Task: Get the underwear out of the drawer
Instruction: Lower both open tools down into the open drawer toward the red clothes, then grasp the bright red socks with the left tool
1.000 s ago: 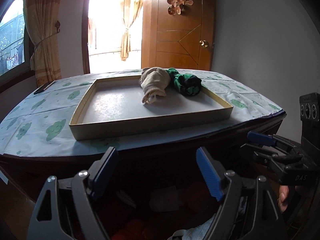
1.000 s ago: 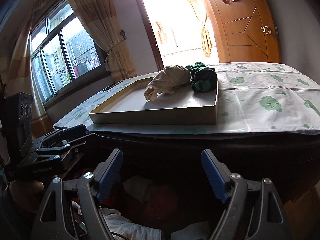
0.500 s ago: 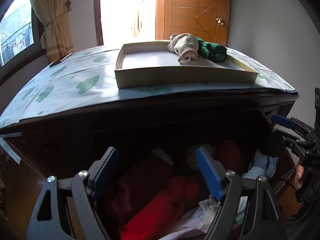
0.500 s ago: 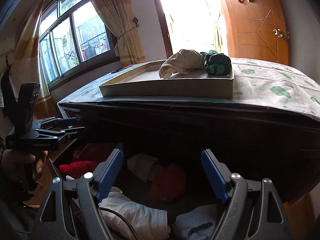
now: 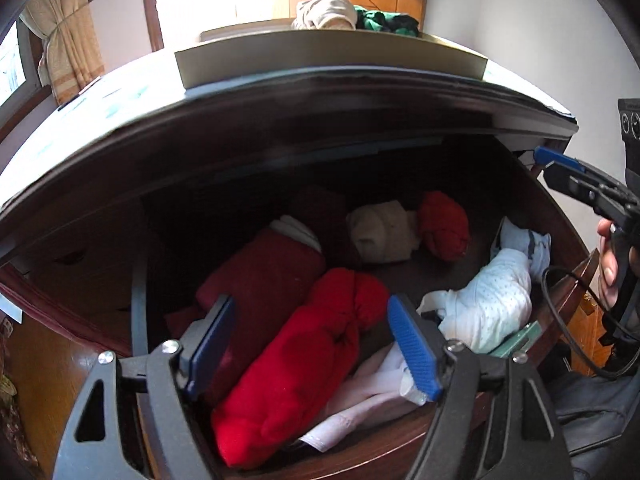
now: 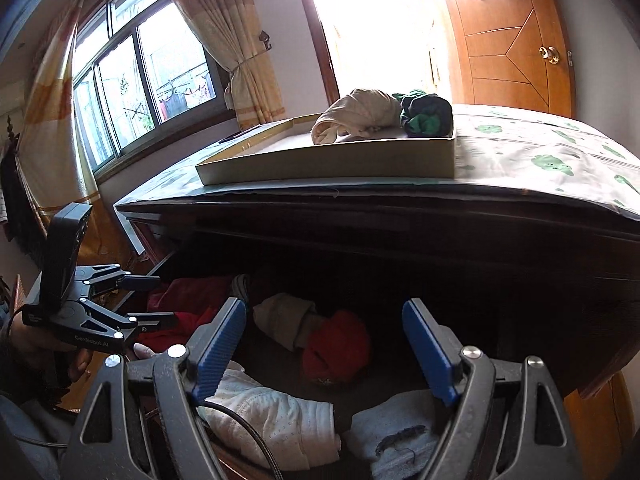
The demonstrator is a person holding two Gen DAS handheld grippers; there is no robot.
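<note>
The open dark wooden drawer holds several rolled underwear. My left gripper is open just above a bright red roll, with a dark red piece to its left. A cream roll and a small red roll lie further back. A white dotted piece lies at the right. My right gripper is open and empty above the drawer, over the cream roll, the small red roll and the white dotted piece. It also shows in the left wrist view.
A shallow beige tray on the cabinet top holds a beige roll and a green-black roll. The top has a cloud-print cover. A pale blue cloth lies in the drawer's right end. A wooden door stands behind.
Both grippers have dropped from tabletop level toward the open drawer. My left gripper now hangs close over the bright red roll. Both stay open.
</note>
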